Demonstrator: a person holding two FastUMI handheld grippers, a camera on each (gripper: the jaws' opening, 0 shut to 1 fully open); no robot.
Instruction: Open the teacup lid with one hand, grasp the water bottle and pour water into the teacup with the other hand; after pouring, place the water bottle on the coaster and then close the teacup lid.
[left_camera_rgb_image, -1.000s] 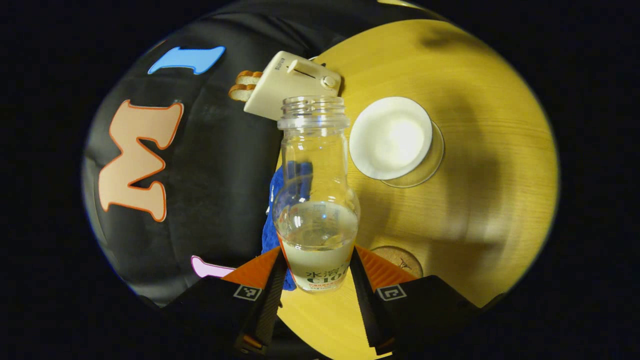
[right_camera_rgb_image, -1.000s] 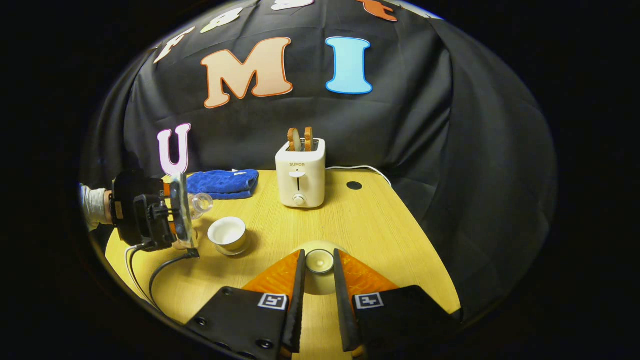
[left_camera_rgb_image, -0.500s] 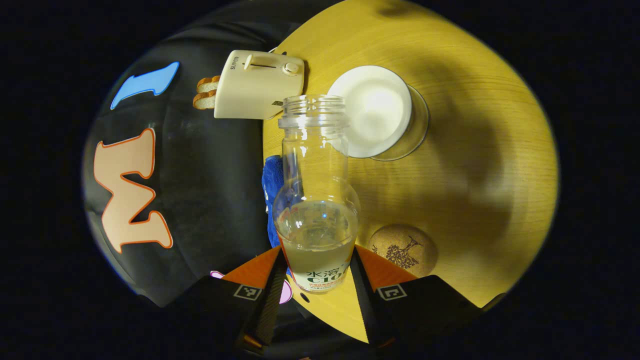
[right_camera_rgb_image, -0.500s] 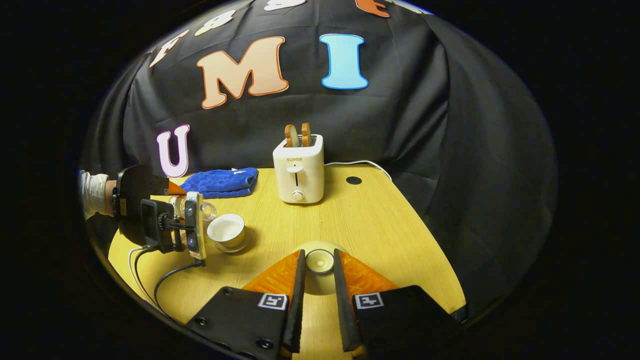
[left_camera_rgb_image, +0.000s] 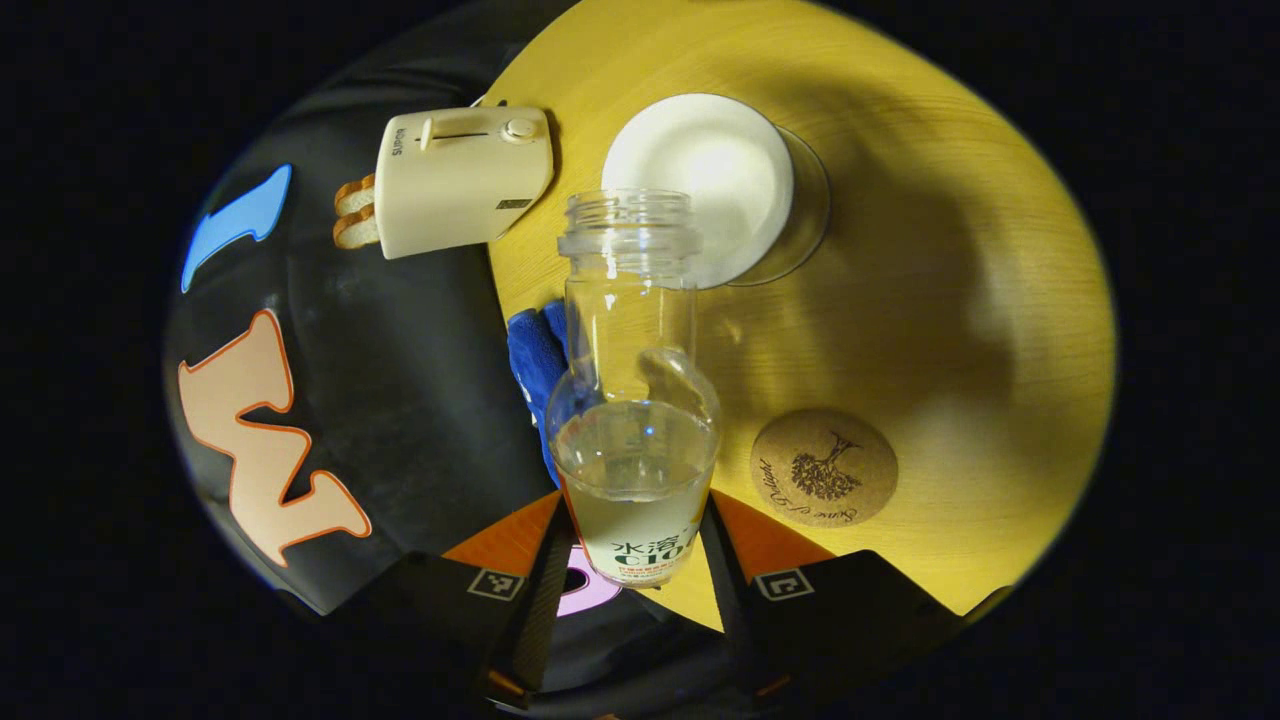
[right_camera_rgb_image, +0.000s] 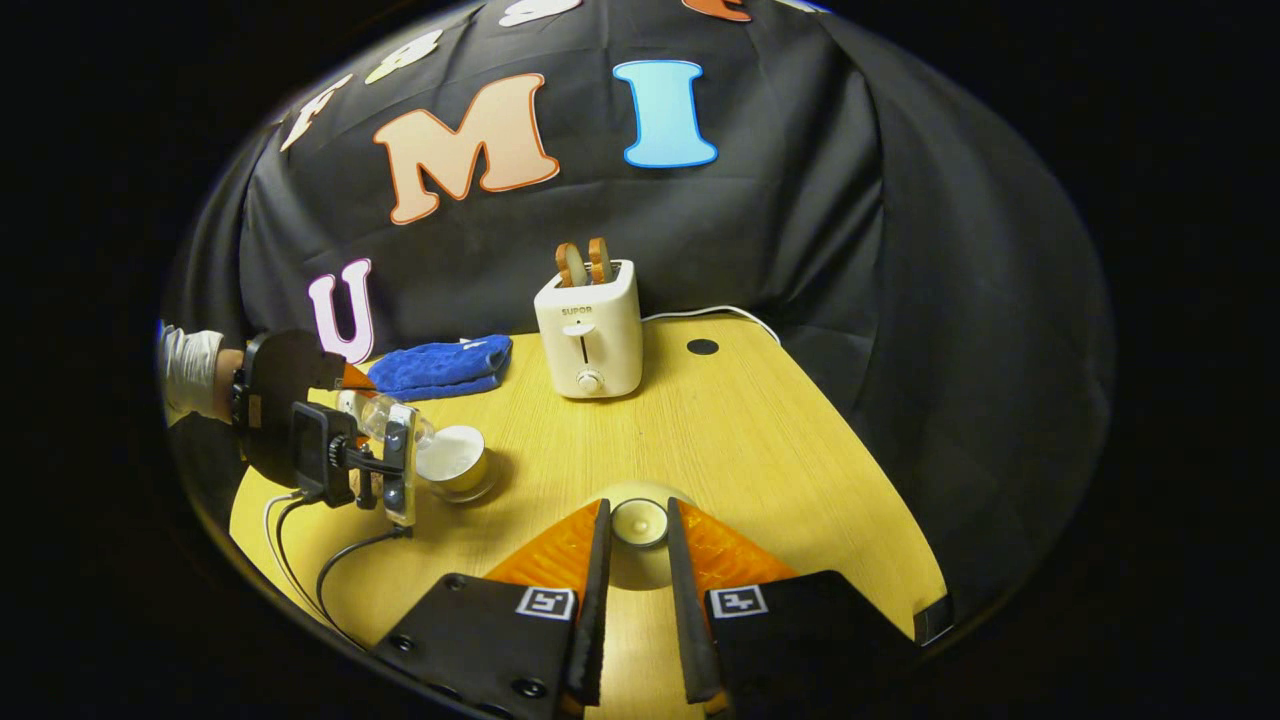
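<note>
In the left gripper view my left gripper (left_camera_rgb_image: 632, 500) is shut on a clear, uncapped water bottle (left_camera_rgb_image: 632, 440) about a third full. Its open mouth overlaps the near rim of the white teacup (left_camera_rgb_image: 700, 160), which sits lidless on a glass saucer (left_camera_rgb_image: 810, 225). A round cork coaster (left_camera_rgb_image: 823, 468) lies on the table right of the bottle. In the right gripper view my right gripper (right_camera_rgb_image: 637, 510) is shut on the knob of the teacup lid (right_camera_rgb_image: 638, 522), held low over the table. Far left there, the bottle (right_camera_rgb_image: 400, 415) leans toward the teacup (right_camera_rgb_image: 455, 465).
A cream toaster (right_camera_rgb_image: 590, 330) with two bread slices stands at the back of the yellow wooden table (right_camera_rgb_image: 740, 440). A folded blue towel (right_camera_rgb_image: 440, 365) lies to its left. A small black hole (right_camera_rgb_image: 702, 347) and a white cord lie behind the toaster.
The left gripper has carried the bottle toward the teacup until its mouth overlaps the rim, and more of the coaster shows. The right gripper keeps the lid almost still.
</note>
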